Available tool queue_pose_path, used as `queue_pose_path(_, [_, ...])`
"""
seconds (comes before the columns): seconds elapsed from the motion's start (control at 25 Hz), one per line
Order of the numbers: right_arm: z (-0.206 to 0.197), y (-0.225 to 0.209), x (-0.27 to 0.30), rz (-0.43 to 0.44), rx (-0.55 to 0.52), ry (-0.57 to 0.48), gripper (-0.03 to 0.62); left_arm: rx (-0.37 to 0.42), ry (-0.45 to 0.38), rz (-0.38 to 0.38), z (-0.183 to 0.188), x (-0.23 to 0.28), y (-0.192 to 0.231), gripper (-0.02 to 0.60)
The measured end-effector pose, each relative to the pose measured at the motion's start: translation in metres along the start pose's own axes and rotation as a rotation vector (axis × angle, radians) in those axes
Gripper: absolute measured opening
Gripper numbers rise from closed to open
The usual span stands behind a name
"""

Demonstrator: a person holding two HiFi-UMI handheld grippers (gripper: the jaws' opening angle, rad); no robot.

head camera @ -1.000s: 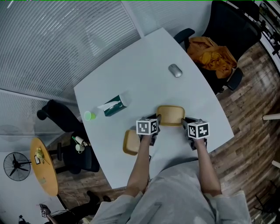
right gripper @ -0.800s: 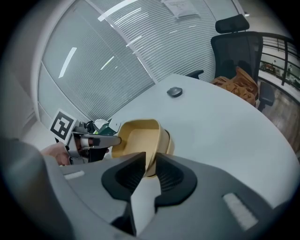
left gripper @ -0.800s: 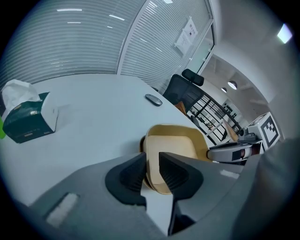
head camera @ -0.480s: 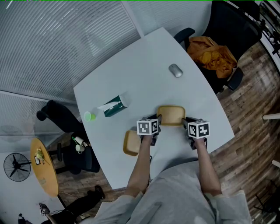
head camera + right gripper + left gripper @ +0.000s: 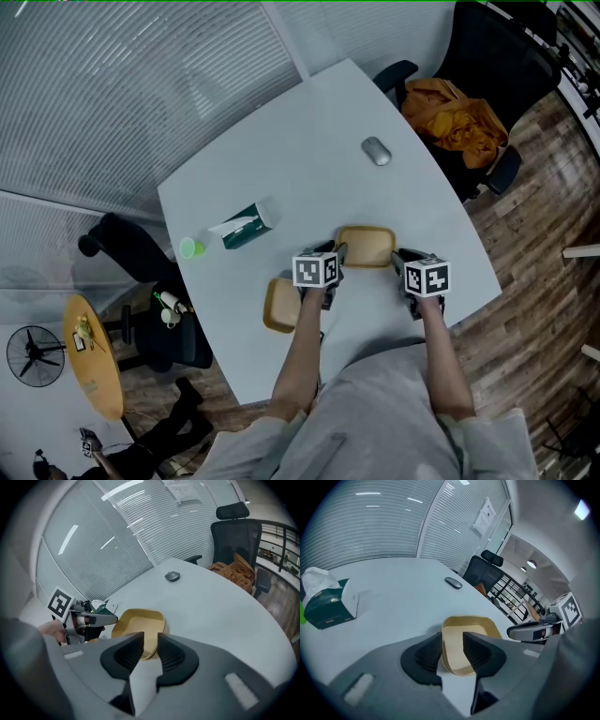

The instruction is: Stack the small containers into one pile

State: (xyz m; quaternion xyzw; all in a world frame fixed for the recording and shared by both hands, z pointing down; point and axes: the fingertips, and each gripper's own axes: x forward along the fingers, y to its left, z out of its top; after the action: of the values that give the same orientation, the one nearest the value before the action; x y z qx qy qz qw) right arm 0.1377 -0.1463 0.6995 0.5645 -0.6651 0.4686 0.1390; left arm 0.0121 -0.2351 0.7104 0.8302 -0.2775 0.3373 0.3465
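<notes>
A tan square container [image 5: 366,246] sits on the white table [image 5: 281,159] between my two grippers. My left gripper [image 5: 330,255] straddles its left rim. In the left gripper view that rim [image 5: 446,641] stands between the jaws of the left gripper [image 5: 452,641], which have just been opening, with a gap beside it. My right gripper [image 5: 398,258] is at the container's right corner. Its jaws have also just been opening, and the right gripper [image 5: 150,641] shows the tan corner [image 5: 151,651] loose between them. A second tan container [image 5: 279,305] lies left of my left hand.
A green tissue box [image 5: 246,225] and a small green cap [image 5: 191,248] sit at the table's left side, and a grey mouse [image 5: 375,151] lies farther back. A black chair with an orange garment [image 5: 455,117] stands at the right corner. The table's near edge runs just under my hands.
Both grippers and the containers keep their places. A person's legs on the floor at the lower left have shifted.
</notes>
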Motion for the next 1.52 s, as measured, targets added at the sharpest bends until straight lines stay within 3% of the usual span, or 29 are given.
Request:
queue_pose_path(0.52, [0.001, 0.025, -0.012, 0.042, -0.08, -0.021, 0.089, 0.002, -0.054, 0.027, -0.007, -0.03, -0.006, 0.144])
queue_pose_path(0.96, [-0.011, 0.063, -0.01, 0.121, -0.186, 0.013, 0.089, -0.067, -0.131, 0.085, -0.041, -0.076, 0.0, 0.144])
queue_pose_path(1.52, [-0.011, 0.192, 0.052, 0.316, -0.581, 0.156, 0.087, -0.304, -0.29, 0.281, -0.102, -0.171, 0.076, 0.144])
